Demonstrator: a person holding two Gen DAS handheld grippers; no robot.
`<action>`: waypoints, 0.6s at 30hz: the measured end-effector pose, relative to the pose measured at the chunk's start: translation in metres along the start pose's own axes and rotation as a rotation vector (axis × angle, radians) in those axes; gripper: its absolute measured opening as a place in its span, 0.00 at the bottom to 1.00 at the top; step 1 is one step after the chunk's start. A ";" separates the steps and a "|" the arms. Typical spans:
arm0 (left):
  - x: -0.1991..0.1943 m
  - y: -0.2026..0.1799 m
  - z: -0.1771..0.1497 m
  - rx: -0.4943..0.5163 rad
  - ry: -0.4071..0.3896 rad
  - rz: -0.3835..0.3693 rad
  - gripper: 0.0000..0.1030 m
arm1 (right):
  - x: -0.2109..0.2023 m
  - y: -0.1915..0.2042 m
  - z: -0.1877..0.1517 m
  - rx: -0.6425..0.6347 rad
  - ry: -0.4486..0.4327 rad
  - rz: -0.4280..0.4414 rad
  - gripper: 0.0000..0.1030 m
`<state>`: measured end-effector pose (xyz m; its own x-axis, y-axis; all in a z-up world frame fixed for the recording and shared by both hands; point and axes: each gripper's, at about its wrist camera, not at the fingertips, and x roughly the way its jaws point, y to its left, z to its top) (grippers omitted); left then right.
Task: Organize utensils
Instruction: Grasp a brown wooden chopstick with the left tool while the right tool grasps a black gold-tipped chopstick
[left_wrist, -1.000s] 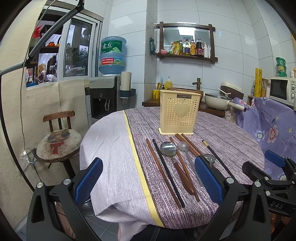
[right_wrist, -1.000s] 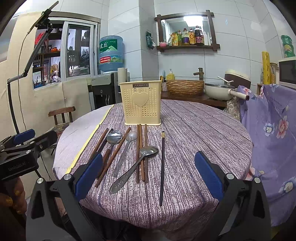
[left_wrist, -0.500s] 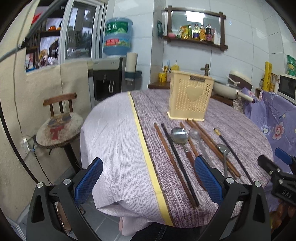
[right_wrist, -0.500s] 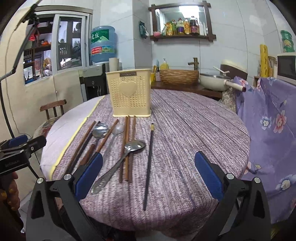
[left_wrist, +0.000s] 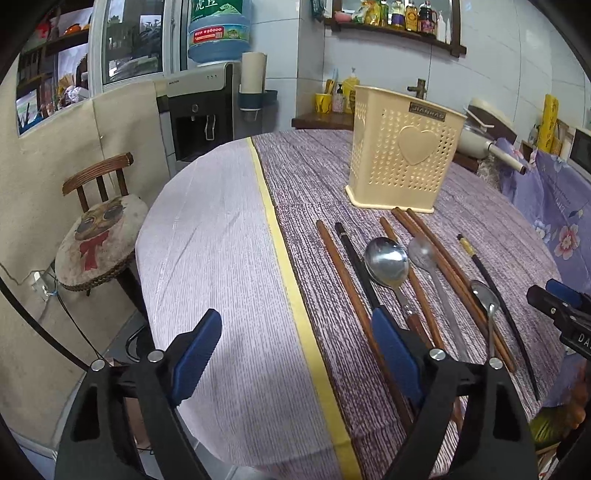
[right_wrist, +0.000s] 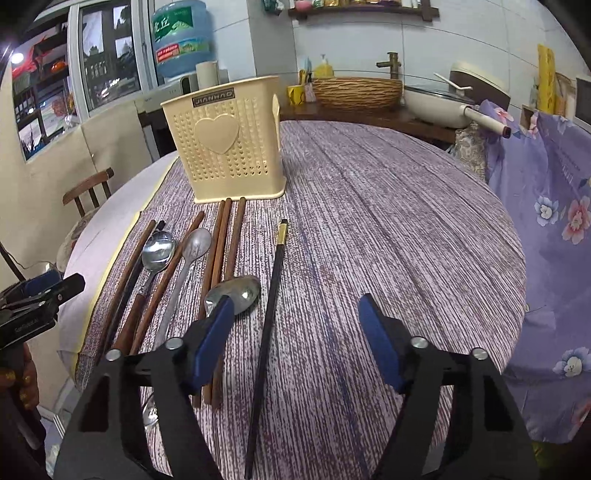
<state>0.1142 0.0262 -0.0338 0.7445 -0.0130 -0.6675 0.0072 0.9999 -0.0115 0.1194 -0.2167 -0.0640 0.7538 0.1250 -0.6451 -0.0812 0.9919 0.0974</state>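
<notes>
Ahead of both tongs, a round table (right_wrist: 406, 229) in a striped purple cloth carries a cream holder (right_wrist: 225, 144) at its far side. Nearer, chopsticks (right_wrist: 232, 236) and spoons (right_wrist: 159, 247) lie in a row. The right tongs (right_wrist: 297, 339) are closing around a black chopstick (right_wrist: 271, 306) without pressing it. The left tongs (left_wrist: 295, 354) are closing over bare cloth, utensils just to their right.

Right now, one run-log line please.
left tongs: closing, empty | right tongs: closing, empty | utensils: on table | holder: upright
</notes>
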 end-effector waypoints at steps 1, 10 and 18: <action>0.002 0.000 0.003 0.000 0.003 -0.002 0.75 | 0.004 0.002 0.003 -0.007 0.006 -0.004 0.58; 0.033 -0.001 0.033 -0.032 0.112 -0.079 0.55 | 0.042 0.010 0.030 -0.020 0.101 0.023 0.45; 0.062 -0.011 0.052 -0.050 0.206 -0.143 0.32 | 0.057 0.011 0.038 -0.007 0.143 0.032 0.40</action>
<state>0.1952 0.0148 -0.0358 0.5869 -0.1599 -0.7937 0.0657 0.9865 -0.1502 0.1863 -0.1998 -0.0717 0.6499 0.1576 -0.7435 -0.1085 0.9875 0.1145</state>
